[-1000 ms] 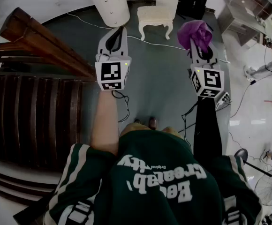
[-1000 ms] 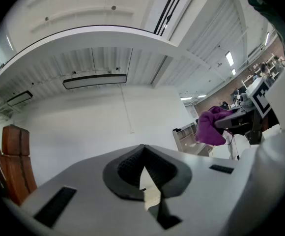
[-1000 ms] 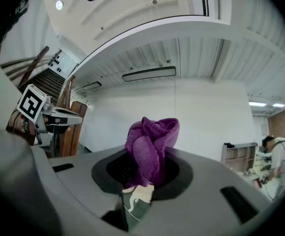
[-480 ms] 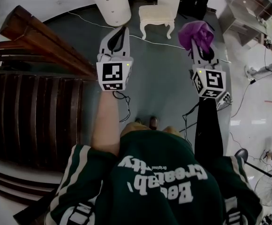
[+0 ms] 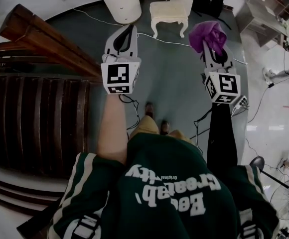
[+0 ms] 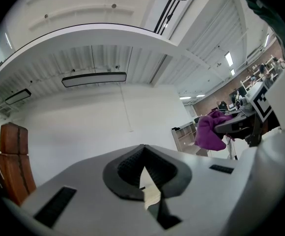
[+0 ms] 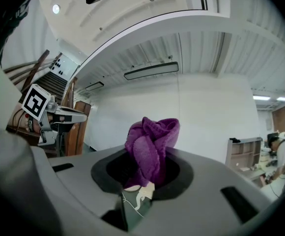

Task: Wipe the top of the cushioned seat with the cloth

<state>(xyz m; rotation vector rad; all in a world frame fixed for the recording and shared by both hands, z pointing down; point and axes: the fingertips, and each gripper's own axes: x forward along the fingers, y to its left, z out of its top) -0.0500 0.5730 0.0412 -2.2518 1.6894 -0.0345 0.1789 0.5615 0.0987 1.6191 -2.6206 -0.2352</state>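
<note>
Foot (image 5: 149, 107) newly forward; cloth (image 5: 208, 34) in right gripper (image 5: 208, 46)

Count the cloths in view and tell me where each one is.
1. The purple cloth is bunched between the jaws of the right tool, apart from the cushioned seat ahead. The left tool holds none. The person's body hides some floor, so another may be hidden.
</note>
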